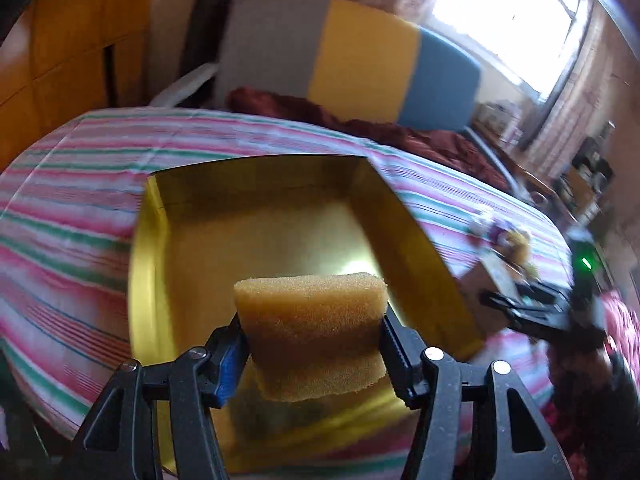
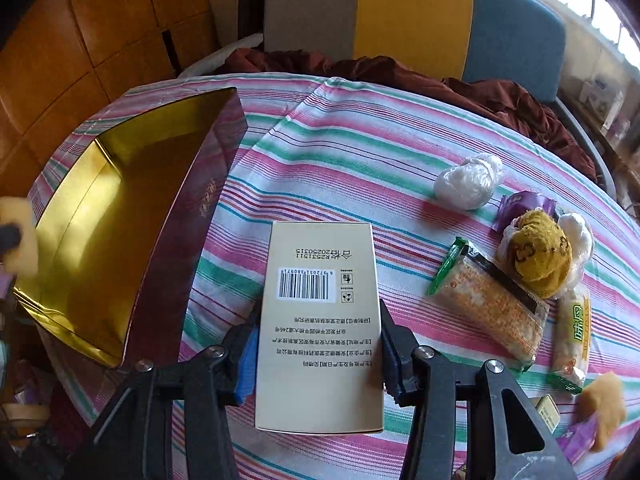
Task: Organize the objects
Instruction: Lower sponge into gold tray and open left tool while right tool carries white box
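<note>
My left gripper (image 1: 314, 344) is shut on a yellow-brown sponge (image 1: 312, 316) and holds it above the near part of an open gold-lined box (image 1: 256, 236). The same box (image 2: 100, 216), dark red outside, lies at the left in the right wrist view, with the sponge (image 2: 16, 240) at its left edge. My right gripper (image 2: 318, 344) is shut on a cream carton (image 2: 320, 320) with a barcode, held just over the striped tablecloth (image 2: 360, 152). The right gripper (image 1: 532, 304) shows blurred at the right in the left wrist view.
On the cloth to the right lie a white plastic wad (image 2: 468, 180), a purple packet (image 2: 524, 204), a yellow ball in a bag (image 2: 540, 252), two cracker packs (image 2: 488, 304), and a sponge piece (image 2: 604, 404). A grey, yellow and blue chair (image 2: 412, 16) stands behind the table.
</note>
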Available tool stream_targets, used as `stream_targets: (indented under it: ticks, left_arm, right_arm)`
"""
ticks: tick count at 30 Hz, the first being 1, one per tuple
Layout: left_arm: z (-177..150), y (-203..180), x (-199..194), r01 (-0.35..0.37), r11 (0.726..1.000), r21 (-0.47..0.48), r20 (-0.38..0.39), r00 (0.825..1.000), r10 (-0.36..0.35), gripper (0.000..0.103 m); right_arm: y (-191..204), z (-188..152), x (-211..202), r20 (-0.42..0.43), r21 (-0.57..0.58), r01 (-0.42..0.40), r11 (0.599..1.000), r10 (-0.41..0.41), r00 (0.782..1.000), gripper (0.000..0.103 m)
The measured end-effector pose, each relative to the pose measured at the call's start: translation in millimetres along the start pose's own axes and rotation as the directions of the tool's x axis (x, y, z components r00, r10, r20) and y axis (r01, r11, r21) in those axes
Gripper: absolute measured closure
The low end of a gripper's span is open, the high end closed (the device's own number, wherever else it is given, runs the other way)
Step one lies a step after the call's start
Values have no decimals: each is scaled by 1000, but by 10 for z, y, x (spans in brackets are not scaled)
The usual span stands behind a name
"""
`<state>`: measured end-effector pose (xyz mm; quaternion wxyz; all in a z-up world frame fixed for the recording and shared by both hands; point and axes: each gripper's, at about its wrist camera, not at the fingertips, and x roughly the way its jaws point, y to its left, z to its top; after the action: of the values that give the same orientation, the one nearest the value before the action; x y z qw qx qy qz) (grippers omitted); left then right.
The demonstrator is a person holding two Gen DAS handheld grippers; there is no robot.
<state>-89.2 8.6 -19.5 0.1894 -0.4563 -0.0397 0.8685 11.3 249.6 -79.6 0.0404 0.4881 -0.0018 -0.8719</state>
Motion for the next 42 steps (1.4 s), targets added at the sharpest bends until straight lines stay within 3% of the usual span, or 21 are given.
stream_targets:
  ticks: [4,11,20,22,23,25,28,34,42]
  left_arm:
    - [229,293,172,-41,997,-69,-13,999,40,43]
    - [611,481,585,-144,989,-41,-34,989,143,43]
    - [868,653,1008,-242,969,-40,-73,968,239,42]
    - [895,674,1076,-277,960,-31,-74,959,275,39]
    - [912,702,1119,-290,957,-29,-77,955,287,34]
    - [950,747,1165,-283,958,-47,-81,957,278,27]
    - [973,745,1103,-268,962,-56,-55,963,265,19]
    - [874,712,650,-224,970,-91,23,974,226,19]
    - [156,650,14,-170,977,-126,57,982,178,20]
  right_arm:
    - [4,8,-19,5,-10,2,1000,-2,1000,53]
    - [20,18,-18,2,-19,5,1000,-5,1000,53]
    - [47,12,-7,4,-28,13,1000,-13,1000,53]
    - [53,16,4,2,-31,16,999,-16,1000,53]
    - [52,18,7,0,-31,16,999,-16,1000,53]
    - [52,17,13,-2,-33,19,999,-19,1000,53]
    - [47,14,11,-1,-29,16,999,-16,1000,53]
    - [41,8,6,2,-22,14,1000,-14,1000,53]
    - [-52,96,-173,39,76,23,997,-26,999,53]
